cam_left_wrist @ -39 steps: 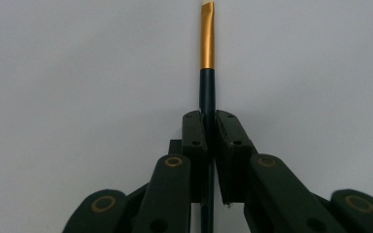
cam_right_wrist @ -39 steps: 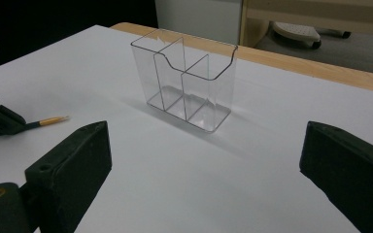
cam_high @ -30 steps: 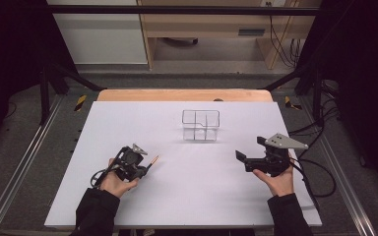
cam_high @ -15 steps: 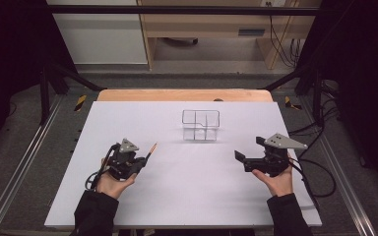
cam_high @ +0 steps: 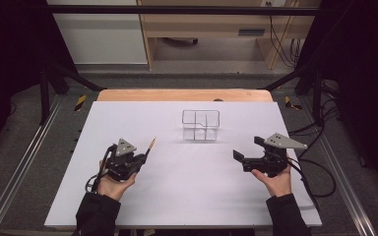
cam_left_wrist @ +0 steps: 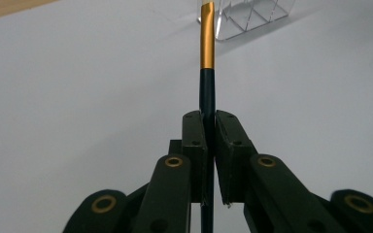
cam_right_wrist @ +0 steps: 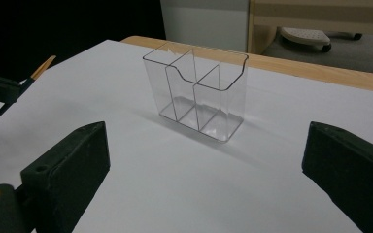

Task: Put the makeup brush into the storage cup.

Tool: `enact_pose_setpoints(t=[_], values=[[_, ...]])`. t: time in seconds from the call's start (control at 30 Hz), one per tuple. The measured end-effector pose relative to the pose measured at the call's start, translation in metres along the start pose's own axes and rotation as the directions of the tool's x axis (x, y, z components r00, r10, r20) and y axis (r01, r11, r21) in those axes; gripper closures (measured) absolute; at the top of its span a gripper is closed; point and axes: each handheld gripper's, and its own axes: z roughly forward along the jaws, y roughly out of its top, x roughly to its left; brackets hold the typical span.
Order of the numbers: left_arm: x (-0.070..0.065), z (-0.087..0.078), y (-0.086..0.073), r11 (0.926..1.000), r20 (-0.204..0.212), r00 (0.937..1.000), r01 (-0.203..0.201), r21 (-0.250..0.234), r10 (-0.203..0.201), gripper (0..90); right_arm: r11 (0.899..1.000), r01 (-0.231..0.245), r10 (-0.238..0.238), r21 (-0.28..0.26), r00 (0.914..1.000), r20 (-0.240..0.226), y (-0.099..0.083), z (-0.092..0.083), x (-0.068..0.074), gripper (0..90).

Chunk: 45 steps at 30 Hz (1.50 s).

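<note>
My left gripper (cam_high: 141, 156) is shut on a thin dark pen (cam_high: 150, 146) with a gold band, held a little above the white table at the left. In the left gripper view the pads (cam_left_wrist: 194, 138) pinch the dark shaft and the pen (cam_left_wrist: 207, 43) sticks out ahead, pointing at the clear divided organizer (cam_left_wrist: 245, 17). This organizer (cam_high: 201, 124) stands upright and empty at the table's middle back. My right gripper (cam_high: 248, 148) hovers at the right, open and holding nothing. Its jaws frame the organizer (cam_right_wrist: 196, 92), and the pen (cam_right_wrist: 39, 68) shows at far left.
The white table top (cam_high: 192, 196) has a wooden edge (cam_high: 184, 95) at the far side. Cables (cam_high: 320, 172) trail off the right edge. Metal rails (cam_high: 24, 167) run along both sides, and a cabinet and a shelf stand beyond.
The left gripper has risen and drifted slightly left with the pen, whose gold end now points higher. The right gripper has stayed in place.
</note>
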Motion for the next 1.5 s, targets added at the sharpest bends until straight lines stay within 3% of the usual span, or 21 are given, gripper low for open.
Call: enact_pose_setpoints(t=[0.6,0.93,1.17,1.5], values=[[-0.013,-0.008,0.000,0.9929,-0.034,0.9993,0.012,-0.118,-0.016,82.5,1.000,-0.012,0.012,-0.009,0.9989,-0.046,0.009,0.013,0.022,3.9],[-0.017,-0.010,0.001,0.9885,-0.028,0.9990,0.030,-0.148,-0.035,82.5,0.999,-0.019,0.016,-0.037,0.9973,-0.071,0.019,0.015,0.033,3.8],[-0.021,-0.012,0.005,0.9831,-0.020,0.9985,0.047,-0.177,-0.051,82.5,0.997,-0.054,0.049,-0.051,0.9941,-0.097,0.022,0.017,0.035,4.7],[-0.032,-0.007,0.014,0.9792,-0.004,0.9992,0.037,-0.199,-0.039,82.5,0.996,-0.071,0.065,-0.053,0.9926,-0.103,0.026,0.024,0.040,5.8]])
